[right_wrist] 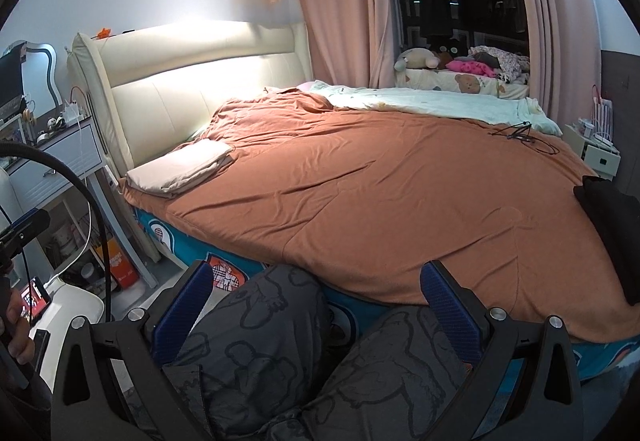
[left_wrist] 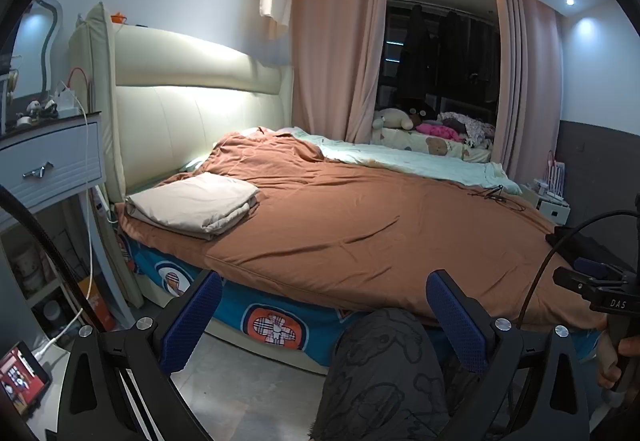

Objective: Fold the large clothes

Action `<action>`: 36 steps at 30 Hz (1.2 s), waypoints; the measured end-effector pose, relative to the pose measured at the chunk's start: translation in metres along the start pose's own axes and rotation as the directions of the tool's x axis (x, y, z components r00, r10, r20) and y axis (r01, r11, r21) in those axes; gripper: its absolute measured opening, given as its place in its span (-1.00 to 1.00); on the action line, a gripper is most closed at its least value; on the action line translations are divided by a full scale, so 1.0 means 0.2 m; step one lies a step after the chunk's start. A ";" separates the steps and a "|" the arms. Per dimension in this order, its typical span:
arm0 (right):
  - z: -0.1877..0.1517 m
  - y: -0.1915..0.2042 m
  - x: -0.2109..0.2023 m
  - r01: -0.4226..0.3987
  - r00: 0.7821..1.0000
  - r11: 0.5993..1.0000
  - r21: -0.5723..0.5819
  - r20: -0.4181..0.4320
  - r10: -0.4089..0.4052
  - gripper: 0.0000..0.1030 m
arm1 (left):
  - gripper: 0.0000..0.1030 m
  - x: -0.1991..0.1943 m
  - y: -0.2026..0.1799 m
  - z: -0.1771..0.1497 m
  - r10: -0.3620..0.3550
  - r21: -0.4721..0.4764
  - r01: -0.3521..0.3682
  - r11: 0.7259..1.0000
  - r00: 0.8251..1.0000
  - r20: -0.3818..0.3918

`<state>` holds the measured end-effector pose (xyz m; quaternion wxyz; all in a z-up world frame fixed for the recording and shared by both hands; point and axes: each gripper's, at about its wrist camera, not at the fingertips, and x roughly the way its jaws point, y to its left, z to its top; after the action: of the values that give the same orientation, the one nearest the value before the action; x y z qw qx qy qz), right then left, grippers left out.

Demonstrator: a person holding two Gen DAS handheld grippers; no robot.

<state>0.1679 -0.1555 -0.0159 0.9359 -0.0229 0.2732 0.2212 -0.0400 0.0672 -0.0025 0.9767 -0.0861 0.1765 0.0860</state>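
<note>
Beige folded cloth [left_wrist: 192,205], long axis toward headboard [left_wrist: 200,109]

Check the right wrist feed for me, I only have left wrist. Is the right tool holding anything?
Observer: No. The right tool is open, with nothing between its fingers, and it points across the bed.
Operator: Dark thing at my right edge, what is it?
Observer: A black garment lying on the brown cover at the bed's right side. Neither tool touches it.
Operator: Anything between that tool and the bed?
Observer: Both of the person's knees, in grey patterned trousers, sit just below it. Your view shows only one.
</note>
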 end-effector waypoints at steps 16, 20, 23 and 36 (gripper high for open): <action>0.00 0.00 -0.01 -0.005 1.000 1.000 0.015 0.000 0.005 1.00 | 0.99 0.02 0.01 0.01 -0.009 0.004 0.009 1.000 1.000 -0.002; 0.00 0.00 -0.01 -0.006 1.000 1.000 0.016 0.000 0.006 1.00 | 0.99 0.01 0.02 0.02 -0.008 0.004 0.008 1.000 1.000 0.000; 0.00 -0.01 -0.01 -0.008 1.000 1.000 0.020 -0.001 0.008 1.00 | 0.99 0.01 0.02 0.02 -0.009 0.003 0.009 1.000 1.000 -0.001; 0.00 0.00 -0.01 -0.008 1.000 1.000 0.024 0.005 0.008 1.00 | 0.99 0.00 0.01 0.01 -0.012 0.009 0.012 1.000 1.000 0.000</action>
<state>0.1668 -0.1562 -0.0161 0.9359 -0.0100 0.2737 0.2214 -0.0392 0.0706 -0.0011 0.9777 -0.0826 0.1762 0.0792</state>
